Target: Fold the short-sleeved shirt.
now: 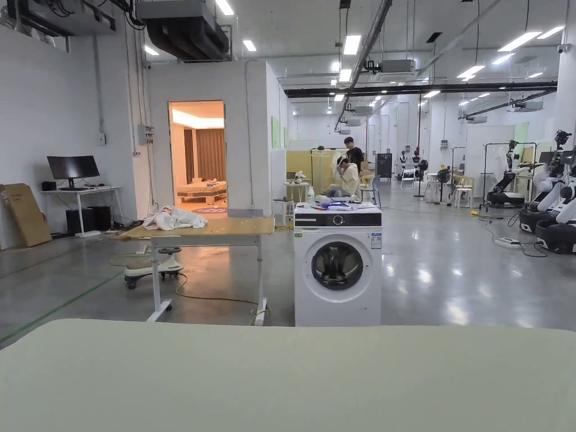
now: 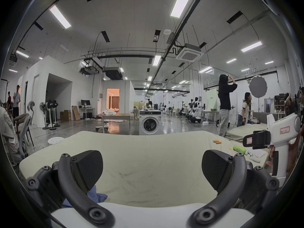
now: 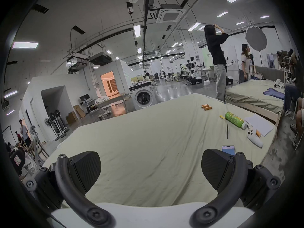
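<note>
Start of the task, judged from the layout: nothing had been folded. The left gripper [image 2: 152, 170] and the right gripper [image 3: 150, 170] each hovered over the pale green bed [image 3: 148, 132] with jaws spread wide and nothing between them. A scrap of blue cloth [image 2: 96, 197] showed just behind the left-hand jaw in the left gripper view, at the bed's near edge; it was probably the short-sleeved shirt, though too little was visible to be sure. All of the work was therefore left: spreading it flat, then folding it.

Counted on the bed, toward its right-hand side: three orange batteries [image 3: 206, 107] near the far edge, one green bottle [image 3: 234, 119], one white sheet of paper [image 3: 258, 124], one white controller [image 3: 254, 137], one black pen [image 3: 227, 132] and one phone [image 3: 228, 149] nearest the right gripper.
</note>
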The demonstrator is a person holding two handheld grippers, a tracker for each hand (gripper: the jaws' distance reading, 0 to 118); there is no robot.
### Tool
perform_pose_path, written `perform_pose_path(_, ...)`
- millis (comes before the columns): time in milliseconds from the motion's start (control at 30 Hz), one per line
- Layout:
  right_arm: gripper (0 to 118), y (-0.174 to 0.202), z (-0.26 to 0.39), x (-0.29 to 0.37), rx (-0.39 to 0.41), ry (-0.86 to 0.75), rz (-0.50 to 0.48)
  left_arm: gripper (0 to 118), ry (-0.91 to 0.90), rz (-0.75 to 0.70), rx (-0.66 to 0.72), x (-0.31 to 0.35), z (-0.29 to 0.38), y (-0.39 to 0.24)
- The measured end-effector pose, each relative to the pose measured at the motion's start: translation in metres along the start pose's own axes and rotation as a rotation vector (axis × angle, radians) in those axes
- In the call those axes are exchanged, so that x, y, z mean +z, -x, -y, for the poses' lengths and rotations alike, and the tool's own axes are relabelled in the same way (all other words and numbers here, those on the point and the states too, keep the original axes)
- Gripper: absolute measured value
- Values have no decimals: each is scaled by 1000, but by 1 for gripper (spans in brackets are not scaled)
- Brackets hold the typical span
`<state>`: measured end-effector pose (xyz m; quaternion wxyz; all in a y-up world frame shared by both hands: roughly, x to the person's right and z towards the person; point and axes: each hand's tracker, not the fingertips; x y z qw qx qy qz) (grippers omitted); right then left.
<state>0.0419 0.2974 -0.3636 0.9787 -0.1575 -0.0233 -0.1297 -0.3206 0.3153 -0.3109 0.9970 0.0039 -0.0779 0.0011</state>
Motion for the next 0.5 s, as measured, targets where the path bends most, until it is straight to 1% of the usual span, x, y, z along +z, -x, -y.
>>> perform_pose_path(100, 118, 1, 1, 0, -10, 3, 10, 118, 4, -2, 0, 0, 1, 1)
perform_pose_path(233, 118, 0, -1, 0, 21, -2, -17, 118, 0, -13, 10, 1, 1, 4)
perform_pose_path(333, 118, -3, -4, 0, -5, -8, -30, 118, 1, -15, 18, 2, 1, 5)
perform_pose_path(400, 118, -4, -5, 1, 3, -8, -46, 118, 1, -20, 23, 2, 2, 6)
perform_pose_path(467, 118, -3, -5, 1, 3, -11, -32, 118, 7, -23, 26, 2, 2, 6)
perform_pose_path(500, 118, -1, -4, 1, -6, -27, 1, 118, 7, -25, 29, 1, 3, 6)
